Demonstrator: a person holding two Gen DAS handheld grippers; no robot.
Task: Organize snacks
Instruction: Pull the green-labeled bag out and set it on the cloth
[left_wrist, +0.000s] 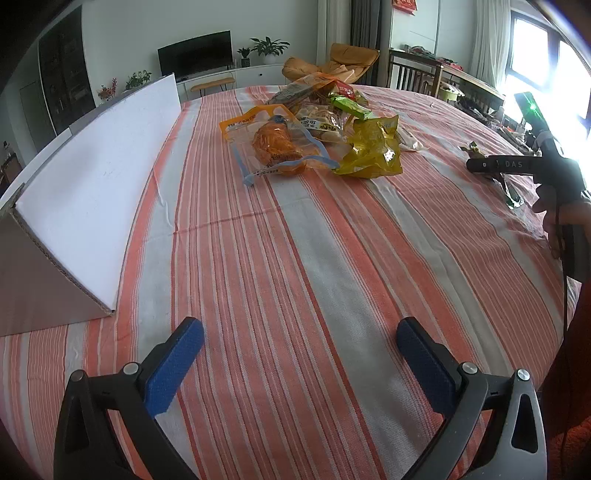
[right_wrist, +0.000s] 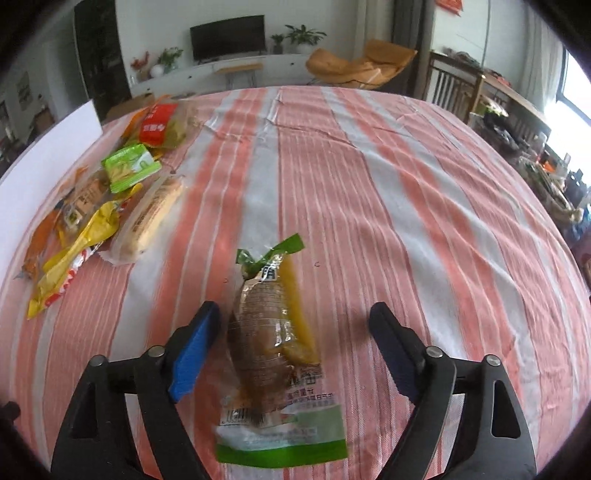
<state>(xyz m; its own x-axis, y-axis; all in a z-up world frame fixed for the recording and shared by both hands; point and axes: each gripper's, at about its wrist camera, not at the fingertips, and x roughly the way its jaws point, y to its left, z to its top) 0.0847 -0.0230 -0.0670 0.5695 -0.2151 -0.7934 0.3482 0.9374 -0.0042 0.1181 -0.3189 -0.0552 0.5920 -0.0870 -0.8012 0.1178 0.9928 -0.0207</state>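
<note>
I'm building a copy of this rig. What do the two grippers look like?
Both the left gripper and right gripper have black plastic frames with silver pivot pins and blue textured finger pads. The right one's handle reads "DAS", shows a green light and trails a black cable.

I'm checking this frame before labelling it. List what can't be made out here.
- Box inside: left wrist view shows only its white flap and cardboard edge.
- Lower snacks in the pile: left wrist view, covered by the yellow bag and upper packets.
- Green-trimmed packet print: right wrist view, blurred.
- Right gripper fingers: left wrist view, lost in window glare and cut by the edge.
</note>
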